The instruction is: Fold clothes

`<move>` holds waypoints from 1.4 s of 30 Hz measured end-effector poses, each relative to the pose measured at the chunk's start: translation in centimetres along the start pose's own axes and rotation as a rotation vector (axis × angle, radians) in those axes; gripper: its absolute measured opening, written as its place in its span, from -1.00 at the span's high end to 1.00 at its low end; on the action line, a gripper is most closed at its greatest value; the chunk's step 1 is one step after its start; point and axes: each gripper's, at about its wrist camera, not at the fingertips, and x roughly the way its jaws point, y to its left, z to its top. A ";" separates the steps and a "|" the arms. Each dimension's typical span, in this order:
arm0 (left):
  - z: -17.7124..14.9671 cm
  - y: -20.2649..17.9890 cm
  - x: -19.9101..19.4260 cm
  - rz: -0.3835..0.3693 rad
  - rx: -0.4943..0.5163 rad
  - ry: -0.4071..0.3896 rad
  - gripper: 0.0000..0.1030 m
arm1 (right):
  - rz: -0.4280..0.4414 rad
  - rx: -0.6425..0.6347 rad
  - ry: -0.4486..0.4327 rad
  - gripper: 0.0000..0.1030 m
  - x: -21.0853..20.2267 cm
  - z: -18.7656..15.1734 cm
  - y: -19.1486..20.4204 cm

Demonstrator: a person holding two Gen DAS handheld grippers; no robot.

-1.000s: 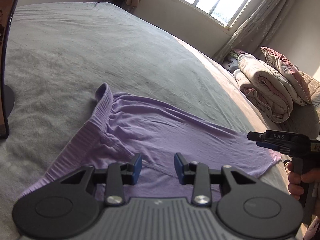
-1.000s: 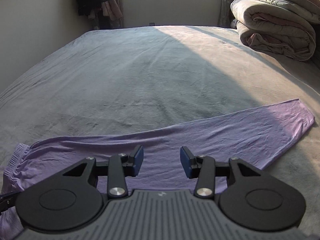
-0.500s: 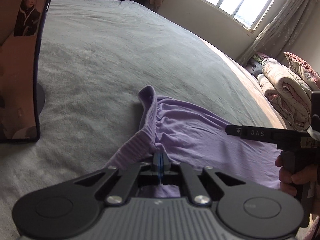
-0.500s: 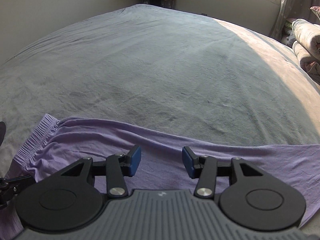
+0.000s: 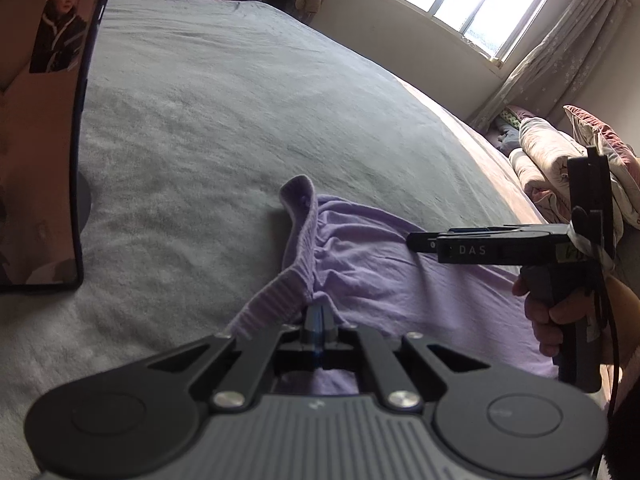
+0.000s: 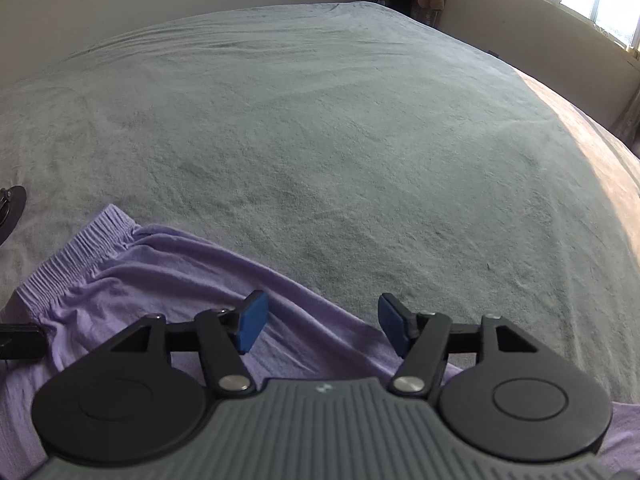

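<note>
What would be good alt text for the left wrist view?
The left claw is shut on the waistband of purple trousers lying on a grey bed. The right claw hovers above the fabric, held by a hand.

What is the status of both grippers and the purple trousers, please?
Left gripper shut on purple trousers at waistband. Right gripper open above trouser fabric. Nothing in the way.

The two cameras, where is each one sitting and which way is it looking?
Left wrist: sits on the left claw, looking across the grey bed toward the window; the claw is shut on the purple pants; the right claw and a hand show.
Right wrist: sits on the right claw, open above the pants, facing across the bed.
Both see the pants and bed.
</note>
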 end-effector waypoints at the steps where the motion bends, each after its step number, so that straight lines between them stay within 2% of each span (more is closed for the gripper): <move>1: 0.0 0.2 0.1 -0.004 -0.010 0.004 1.00 | 0.009 0.006 0.009 -0.27 0.2 0.0 -0.3; 3: 0.1 0.6 0.1 -0.016 -0.034 0.013 1.00 | 0.022 0.021 0.022 -0.23 0.5 -0.1 -0.7; 5: 0.2 1.0 0.0 -0.028 -0.054 0.021 1.00 | 0.020 0.033 0.030 0.04 0.4 -0.1 -0.7; 7: 0.2 1.2 -0.1 -0.036 -0.068 0.027 1.00 | 0.006 0.024 0.039 0.62 0.2 -0.1 -0.5; 9: 0.2 1.3 -0.1 -0.038 -0.073 0.031 1.00 | -0.005 0.022 0.049 0.95 -0.2 -0.1 -0.3; 13: 0.3 1.4 0.0 -0.040 -0.072 0.038 1.00 | -0.050 0.032 0.022 0.97 -2.1 -0.3 0.3; 18: 0.2 1.8 0.1 -0.048 -0.077 0.044 1.00 | -0.069 0.070 -0.037 0.97 -6.6 -0.5 0.3; 31: -0.2 1.9 0.1 -0.048 -0.097 0.034 0.99 | -0.030 0.127 -0.088 0.96 -18.1 -3.0 4.9; 37: -0.2 2.1 0.5 -0.064 -0.125 0.036 0.98 | 0.037 0.145 -0.078 0.96 -20.5 -5.8 8.1; 42: -0.2 2.4 0.5 -0.072 -0.139 0.038 0.98 | 0.114 0.163 -0.020 0.96 -19.8 -9.1 11.3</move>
